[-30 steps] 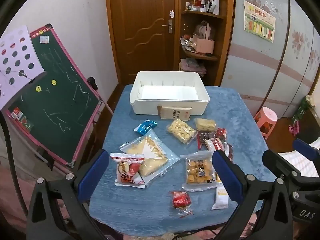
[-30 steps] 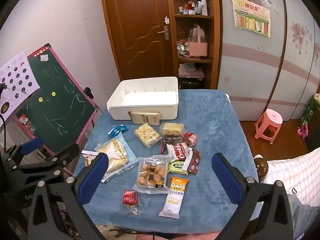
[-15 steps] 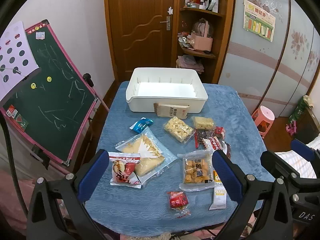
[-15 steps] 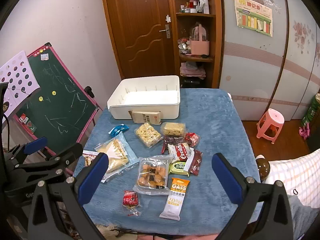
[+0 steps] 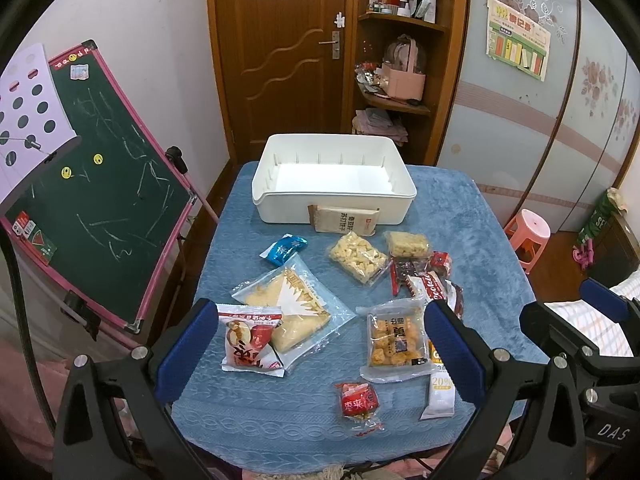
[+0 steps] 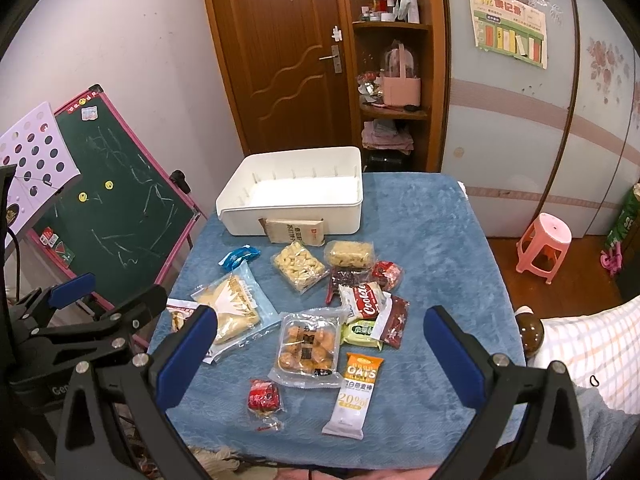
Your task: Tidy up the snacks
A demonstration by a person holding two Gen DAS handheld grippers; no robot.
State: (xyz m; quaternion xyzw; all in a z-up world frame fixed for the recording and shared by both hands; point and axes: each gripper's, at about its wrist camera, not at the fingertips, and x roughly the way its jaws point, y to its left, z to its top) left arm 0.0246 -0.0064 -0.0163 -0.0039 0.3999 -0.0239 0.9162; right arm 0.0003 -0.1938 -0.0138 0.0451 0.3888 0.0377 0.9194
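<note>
Snacks: about a dozen packets, such as the oats bar [image 6: 354,392] and the red candy [image 5: 357,399], lie loose on the blue tablecloth [image 5: 476,240].
Bin: white bin [image 5: 334,178] at the far end, empty; a brown packet [image 5: 344,220] leans on its front wall.
Progress: by my reading nothing is sorted; every packet remains.
Left gripper [image 5: 320,354]: jaws wide apart, empty, above the near edge.
Right gripper [image 6: 320,354]: likewise spread, holding nothing.
</note>
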